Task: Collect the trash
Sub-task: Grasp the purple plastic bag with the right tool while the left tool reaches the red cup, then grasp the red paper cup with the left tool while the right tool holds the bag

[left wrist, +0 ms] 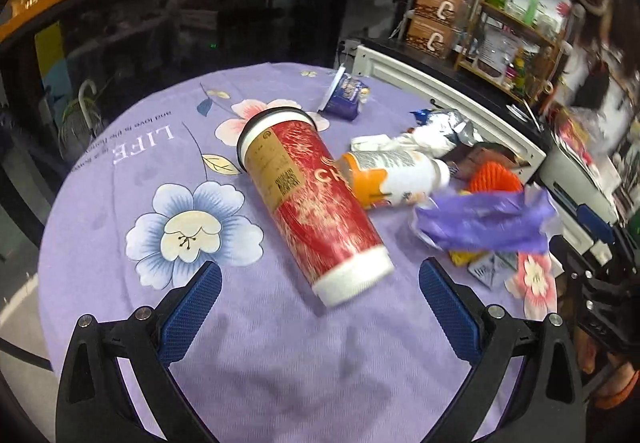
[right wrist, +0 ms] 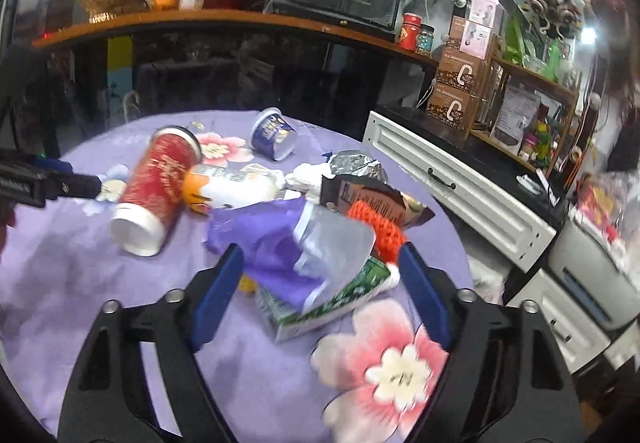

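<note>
Trash lies on a round table under a purple flowered cloth (left wrist: 120,243). A tall red paper cup (left wrist: 312,203) (right wrist: 156,187) is on its side, its white base toward my left gripper (left wrist: 320,269), which hovers open just short of it. A white and orange bottle (left wrist: 392,179) (right wrist: 232,185) leans on the cup. My right gripper (right wrist: 320,251) is open, and a crumpled purple bag (right wrist: 272,243) (left wrist: 480,221) on a green carton (right wrist: 332,299) sits between its fingers. An orange knitted piece (right wrist: 376,223), a foil wrapper (right wrist: 356,165) and a blue yogurt cup (right wrist: 274,133) lie behind.
A white drawer cabinet (right wrist: 460,183) stands close to the table's right side. Behind the table is a dark counter with a wooden top (right wrist: 200,19) and, further right, crowded shelves (right wrist: 520,103). A blurred person (left wrist: 592,83) is at the far right.
</note>
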